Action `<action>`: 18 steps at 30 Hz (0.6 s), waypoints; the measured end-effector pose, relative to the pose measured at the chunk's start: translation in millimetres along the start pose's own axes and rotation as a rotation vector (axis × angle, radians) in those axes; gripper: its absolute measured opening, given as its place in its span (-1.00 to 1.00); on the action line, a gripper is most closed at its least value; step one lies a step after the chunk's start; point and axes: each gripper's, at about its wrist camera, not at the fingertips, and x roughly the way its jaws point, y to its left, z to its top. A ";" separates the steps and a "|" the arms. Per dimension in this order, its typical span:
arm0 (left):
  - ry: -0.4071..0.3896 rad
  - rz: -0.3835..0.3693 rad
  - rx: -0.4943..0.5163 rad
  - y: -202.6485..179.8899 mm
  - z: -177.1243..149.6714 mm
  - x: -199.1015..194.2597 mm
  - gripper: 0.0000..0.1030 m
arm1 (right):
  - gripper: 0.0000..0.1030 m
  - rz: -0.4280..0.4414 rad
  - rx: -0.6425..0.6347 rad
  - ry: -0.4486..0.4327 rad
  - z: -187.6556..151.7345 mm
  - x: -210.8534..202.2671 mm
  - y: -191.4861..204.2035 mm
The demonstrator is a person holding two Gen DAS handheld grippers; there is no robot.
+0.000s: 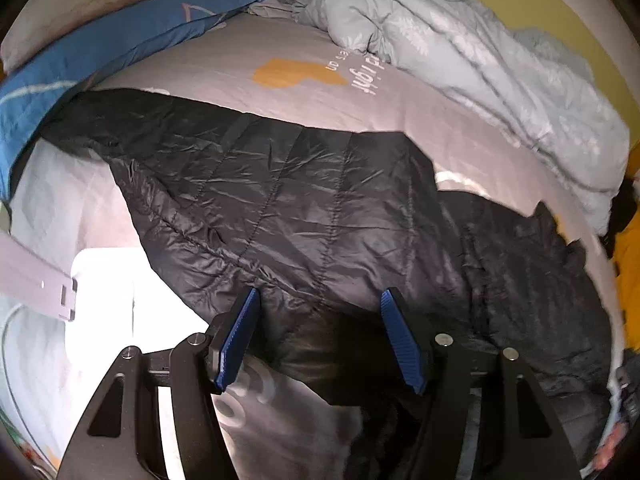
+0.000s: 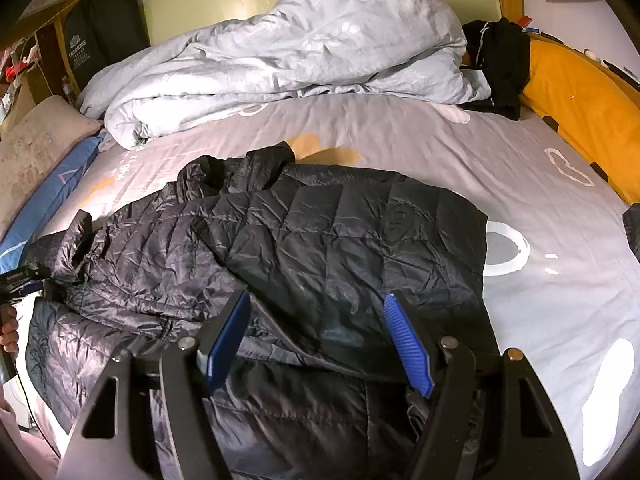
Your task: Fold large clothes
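Note:
A black quilted puffer jacket (image 2: 320, 240) lies spread on the grey printed bed sheet (image 2: 520, 152), with one side folded over its middle and a sleeve bunched at the left. In the left wrist view the same jacket (image 1: 280, 200) stretches across the bed. My left gripper (image 1: 320, 294) hovers over the jacket's near edge, jaws apart, with the fabric lying under them and neither pad pressing on it. My right gripper (image 2: 317, 298) hangs above the jacket's near part, also open and holding nothing. A hand (image 2: 8, 328) shows at the left edge of the right wrist view.
A crumpled pale blue duvet (image 2: 300, 40) is heaped along the wall side. A blue pillow (image 1: 100, 52) and a pinkish pillow (image 2: 36, 148) lie at the head end. An orange cushion (image 2: 580, 92) and a dark garment (image 2: 500, 60) sit at the far right.

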 end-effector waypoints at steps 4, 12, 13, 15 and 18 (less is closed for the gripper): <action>0.013 0.012 0.027 -1.4 -4.2 18.0 -0.51 | 0.30 -0.002 0.005 -0.004 0.4 -1.8 -2.2; -0.190 0.019 0.132 -27.9 -3.5 -22.1 -0.98 | 0.30 -0.015 0.028 -0.027 4.1 -7.6 -10.4; -0.226 -0.006 0.146 -33.5 -4.0 -32.5 -0.98 | 0.31 -0.011 0.037 -0.027 4.8 -7.5 -11.5; -0.277 -0.083 0.174 -46.8 -6.6 -50.5 -0.98 | 0.30 -0.008 0.047 -0.026 5.1 -7.0 -12.5; -0.318 -0.171 0.238 -75.6 -19.3 -70.6 -0.98 | 0.31 -0.011 0.030 -0.027 4.1 -7.1 -8.9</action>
